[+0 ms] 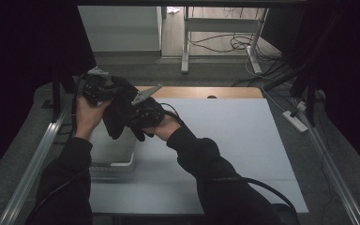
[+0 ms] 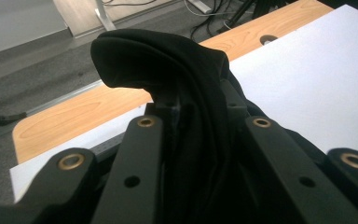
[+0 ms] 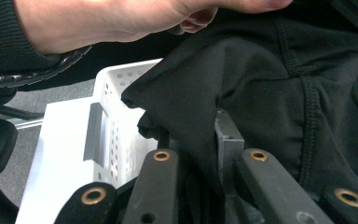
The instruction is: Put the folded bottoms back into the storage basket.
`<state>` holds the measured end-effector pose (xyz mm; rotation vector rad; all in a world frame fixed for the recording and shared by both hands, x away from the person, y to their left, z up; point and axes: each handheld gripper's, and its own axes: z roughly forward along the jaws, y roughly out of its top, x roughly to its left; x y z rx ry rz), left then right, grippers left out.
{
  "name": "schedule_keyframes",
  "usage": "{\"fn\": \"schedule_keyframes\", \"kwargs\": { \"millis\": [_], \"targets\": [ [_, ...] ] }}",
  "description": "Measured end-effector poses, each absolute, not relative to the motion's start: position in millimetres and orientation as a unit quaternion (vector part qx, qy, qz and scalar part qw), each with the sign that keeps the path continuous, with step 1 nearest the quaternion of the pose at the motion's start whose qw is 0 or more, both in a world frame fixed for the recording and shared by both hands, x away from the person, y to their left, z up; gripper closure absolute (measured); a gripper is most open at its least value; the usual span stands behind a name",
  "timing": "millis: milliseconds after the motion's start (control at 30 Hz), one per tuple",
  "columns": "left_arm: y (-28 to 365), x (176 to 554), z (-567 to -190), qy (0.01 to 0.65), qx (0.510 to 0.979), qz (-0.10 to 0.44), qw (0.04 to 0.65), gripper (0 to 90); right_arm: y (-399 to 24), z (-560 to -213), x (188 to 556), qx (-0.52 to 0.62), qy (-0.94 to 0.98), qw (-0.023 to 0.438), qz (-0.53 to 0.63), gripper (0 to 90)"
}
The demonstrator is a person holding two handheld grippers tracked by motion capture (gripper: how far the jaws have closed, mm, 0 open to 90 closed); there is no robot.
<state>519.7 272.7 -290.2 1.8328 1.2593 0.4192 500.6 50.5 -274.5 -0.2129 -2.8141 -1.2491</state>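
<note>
The cloth (image 1: pixel 117 110) is black. The basket (image 3: pixel 114 126) is white with little holes. The table (image 1: pixel 234 136) is white with a light brown wood edge.

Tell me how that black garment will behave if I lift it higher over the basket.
Probably floppy: the black garment droops in folds between the left gripper and right gripper. Likely light; it hangs from two pinches. Its loose tail may drag on the white basket.

From my feed, the bench (image 1: pixel 243 140) has a pale top with a wooden strip (image 1: pixel 225 92) along its far edge. Grey floor (image 1: pixel 136 70) lies beyond, with a white desk frame (image 1: pixel 186 42) and loose cables (image 1: pixel 225 43) farther off. Dark curtains (image 1: pixel 23 51) close both sides; the light is dim.
</note>
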Motion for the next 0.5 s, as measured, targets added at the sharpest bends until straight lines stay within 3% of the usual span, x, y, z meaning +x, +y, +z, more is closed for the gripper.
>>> {"fn": "schedule_keyframes", "kwargs": {
  "millis": [500],
  "targets": [
    [294, 510, -295, 0.513, 0.731, 0.172, 0.416, 76.3, 76, -278, 493, -0.062, -0.910, 0.032, -0.408, 81.6]
  ]
}}
